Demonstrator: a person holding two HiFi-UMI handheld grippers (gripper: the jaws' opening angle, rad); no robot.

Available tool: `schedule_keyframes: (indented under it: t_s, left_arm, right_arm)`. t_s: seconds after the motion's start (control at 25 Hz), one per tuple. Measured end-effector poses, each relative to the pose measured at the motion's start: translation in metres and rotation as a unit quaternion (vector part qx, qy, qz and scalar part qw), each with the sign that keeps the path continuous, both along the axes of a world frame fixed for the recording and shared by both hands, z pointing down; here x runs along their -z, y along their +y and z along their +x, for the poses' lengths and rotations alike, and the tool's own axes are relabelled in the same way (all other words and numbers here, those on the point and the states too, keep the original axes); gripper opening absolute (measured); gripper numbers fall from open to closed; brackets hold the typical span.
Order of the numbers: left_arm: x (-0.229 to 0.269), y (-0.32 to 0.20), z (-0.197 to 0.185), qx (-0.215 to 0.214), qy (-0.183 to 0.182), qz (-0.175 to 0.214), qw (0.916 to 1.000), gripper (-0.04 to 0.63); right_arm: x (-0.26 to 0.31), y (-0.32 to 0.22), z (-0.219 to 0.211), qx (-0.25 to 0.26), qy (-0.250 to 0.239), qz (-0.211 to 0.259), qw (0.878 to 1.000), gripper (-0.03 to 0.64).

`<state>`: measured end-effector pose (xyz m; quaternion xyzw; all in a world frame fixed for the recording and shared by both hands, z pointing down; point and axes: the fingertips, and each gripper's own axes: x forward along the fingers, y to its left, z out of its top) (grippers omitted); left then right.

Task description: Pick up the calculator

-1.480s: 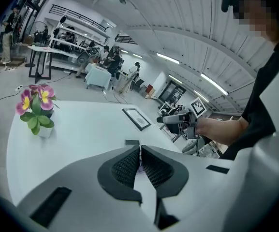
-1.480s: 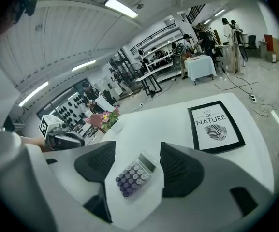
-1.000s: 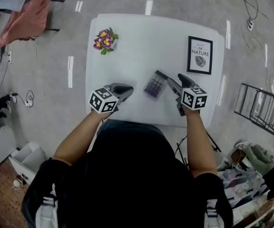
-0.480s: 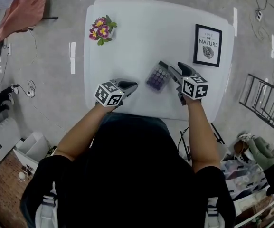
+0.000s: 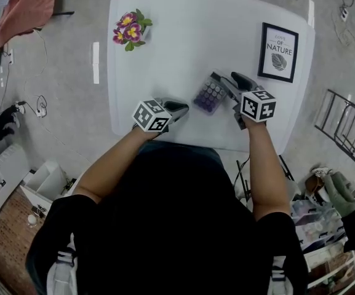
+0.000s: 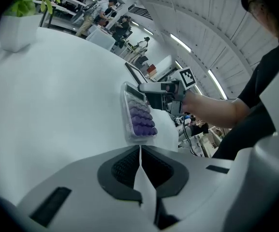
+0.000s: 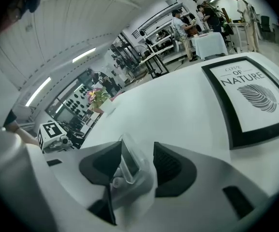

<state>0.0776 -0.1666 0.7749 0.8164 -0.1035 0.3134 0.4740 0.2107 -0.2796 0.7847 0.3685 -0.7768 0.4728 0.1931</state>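
The calculator (image 5: pixel 210 94), clear-cased with purple keys, lies on the white table (image 5: pixel 183 35) near its front edge. My right gripper (image 5: pixel 226 82) straddles the calculator's right end. In the right gripper view the calculator (image 7: pixel 128 162) leans on the left pad, with a gap left to the right pad (image 7: pixel 167 162); the jaws are closing. My left gripper (image 5: pixel 182 108) is low over the table to the left of the calculator, a short way off, shut and empty. In the left gripper view the left gripper (image 6: pixel 140 151) points at the calculator (image 6: pixel 139 117), with the right gripper (image 6: pixel 159 88) behind it.
A small white pot of purple flowers (image 5: pixel 128 29) stands at the table's far left. A black-framed "Nature" print (image 5: pixel 279 43) lies at the far right. The table's front edge runs just under both grippers. A metal rack (image 5: pixel 349 134) stands on the floor to the right.
Both grippers have sunk toward the table. The right gripper's jaws have narrowed around the calculator's end. The left gripper has drawn a little closer to the calculator.
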Motion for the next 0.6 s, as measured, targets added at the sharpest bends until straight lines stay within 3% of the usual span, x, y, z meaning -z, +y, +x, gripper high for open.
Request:
schedule_keyframes:
  t_s: [0.36,0.6]
  left_arm:
    - [-0.015,0.010,0.017,-0.027,-0.010,-0.019,0.9994,0.031]
    - [-0.016,0.007,0.021,-0.026,-0.008,-0.032,0.9991,0.031]
  right_arm:
    - [-0.007,0.005,-0.008,0.020,-0.022,-0.023,0.999,0.196]
    - [-0.007,0.011,-0.016,0.057,-0.059,-0.065,0.995,0.187]
